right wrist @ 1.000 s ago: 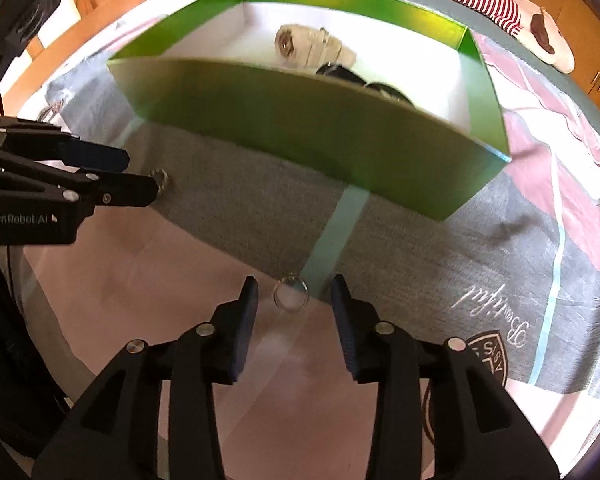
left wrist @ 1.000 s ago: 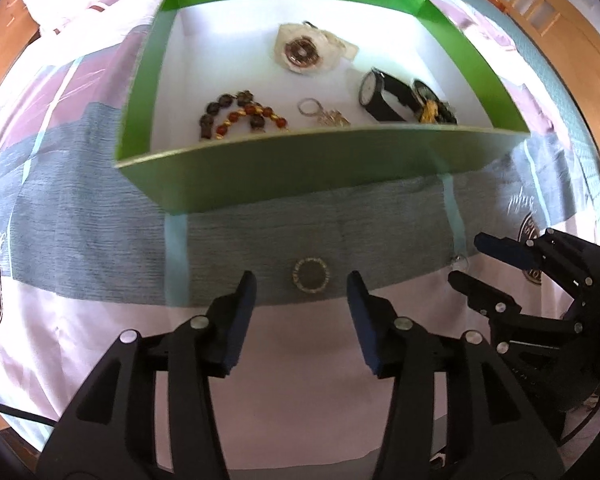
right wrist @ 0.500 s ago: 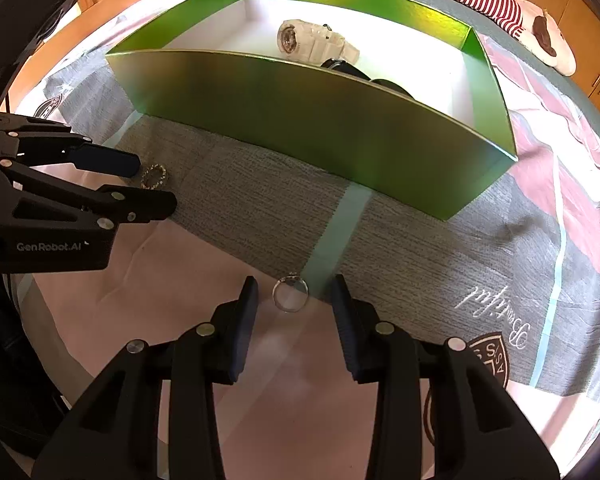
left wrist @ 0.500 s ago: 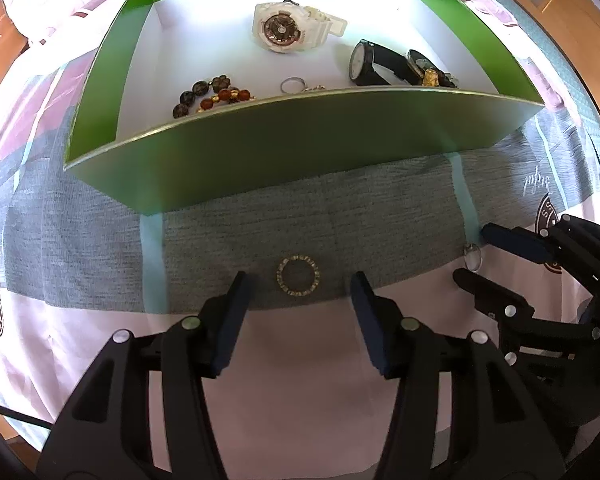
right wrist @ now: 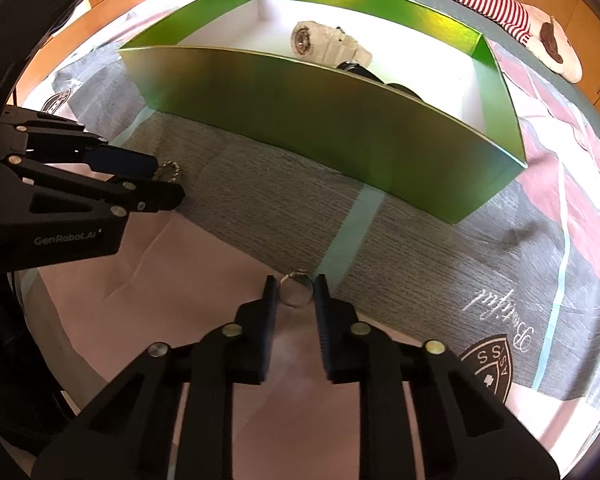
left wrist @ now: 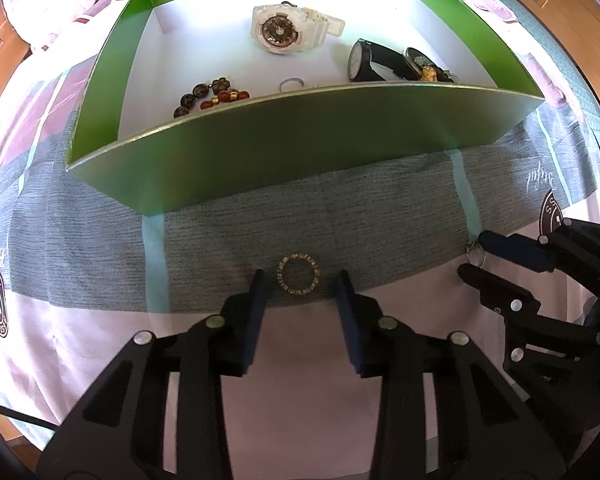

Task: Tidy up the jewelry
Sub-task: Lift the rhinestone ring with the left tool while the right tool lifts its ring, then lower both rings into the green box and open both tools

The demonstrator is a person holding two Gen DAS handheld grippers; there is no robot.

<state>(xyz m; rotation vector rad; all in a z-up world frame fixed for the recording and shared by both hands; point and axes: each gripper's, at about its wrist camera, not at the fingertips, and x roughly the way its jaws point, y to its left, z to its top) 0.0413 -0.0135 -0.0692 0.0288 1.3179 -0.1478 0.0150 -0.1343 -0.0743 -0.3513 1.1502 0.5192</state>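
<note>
Left wrist view shows the bed (left wrist: 260,224) carrying the green box (left wrist: 300,136), watches already inside. Near its front wall, the left tool (left wrist: 300,286) has been closing around a beaded ring (left wrist: 299,277), gaps remaining; the right tool (right wrist: 296,290) has closed to pinch the silver ring (right wrist: 296,289) for boxing.

The right tool (right wrist: 296,294), its jaws just closing, has a small silver ring (right wrist: 296,291) between its black fingers (right wrist: 269,300) on the grey and pink bedsheet (right wrist: 284,200), near the green cardboard box (right wrist: 340,132) with a white watch (right wrist: 324,42) inside.
</note>
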